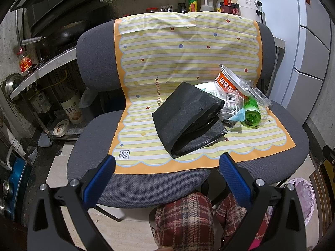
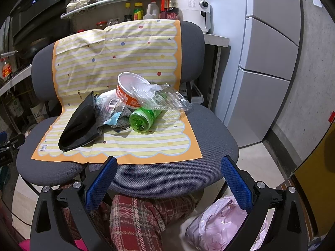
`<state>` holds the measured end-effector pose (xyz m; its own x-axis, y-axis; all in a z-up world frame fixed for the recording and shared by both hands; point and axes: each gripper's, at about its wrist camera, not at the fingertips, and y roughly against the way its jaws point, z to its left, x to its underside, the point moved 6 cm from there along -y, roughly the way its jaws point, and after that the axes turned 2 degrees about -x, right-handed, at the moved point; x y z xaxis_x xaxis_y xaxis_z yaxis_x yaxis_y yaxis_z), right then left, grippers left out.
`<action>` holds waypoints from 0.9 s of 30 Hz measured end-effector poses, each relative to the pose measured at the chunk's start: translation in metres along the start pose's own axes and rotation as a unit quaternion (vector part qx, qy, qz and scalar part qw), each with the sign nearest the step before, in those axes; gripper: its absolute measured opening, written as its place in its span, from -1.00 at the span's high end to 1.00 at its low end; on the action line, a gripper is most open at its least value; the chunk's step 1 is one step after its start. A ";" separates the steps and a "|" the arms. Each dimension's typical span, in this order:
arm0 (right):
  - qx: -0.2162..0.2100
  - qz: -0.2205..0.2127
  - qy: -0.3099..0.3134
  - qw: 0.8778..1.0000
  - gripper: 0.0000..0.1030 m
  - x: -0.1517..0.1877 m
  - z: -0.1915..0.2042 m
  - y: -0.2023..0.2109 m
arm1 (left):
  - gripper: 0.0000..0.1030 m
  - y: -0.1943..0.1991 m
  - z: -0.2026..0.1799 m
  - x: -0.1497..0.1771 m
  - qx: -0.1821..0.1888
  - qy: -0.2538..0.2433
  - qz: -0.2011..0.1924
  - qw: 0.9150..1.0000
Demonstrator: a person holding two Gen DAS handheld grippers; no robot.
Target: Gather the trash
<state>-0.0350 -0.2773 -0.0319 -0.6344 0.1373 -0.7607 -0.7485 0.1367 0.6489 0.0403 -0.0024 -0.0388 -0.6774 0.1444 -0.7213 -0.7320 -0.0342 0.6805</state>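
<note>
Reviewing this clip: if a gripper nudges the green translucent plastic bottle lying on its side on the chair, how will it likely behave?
The green translucent plastic bottle lies on its side, so it would probably roll across the striped yellow mat. It looks empty, so likely light. The crumpled clear plastic wrapper resting over it may shift with it.

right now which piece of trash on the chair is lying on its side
The green plastic bottle, tipped over with its base facing the camera; the orange-and-white paper bowl only tilts, mouth up.
</note>
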 end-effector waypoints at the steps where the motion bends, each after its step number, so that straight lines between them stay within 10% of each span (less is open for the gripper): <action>1: 0.000 0.000 0.000 1.000 -0.89 -0.001 0.001 -0.001 | -0.87 0.000 0.000 0.000 0.000 0.000 0.000 1.000; 27: 0.000 0.003 0.000 1.000 -0.89 -0.001 0.000 -0.002 | -0.87 -0.001 -0.002 0.004 0.000 0.000 0.002 1.000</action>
<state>-0.0333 -0.2773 -0.0325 -0.6390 0.1372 -0.7569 -0.7445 0.1367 0.6534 0.0378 -0.0035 -0.0423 -0.6800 0.1446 -0.7188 -0.7295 -0.0355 0.6830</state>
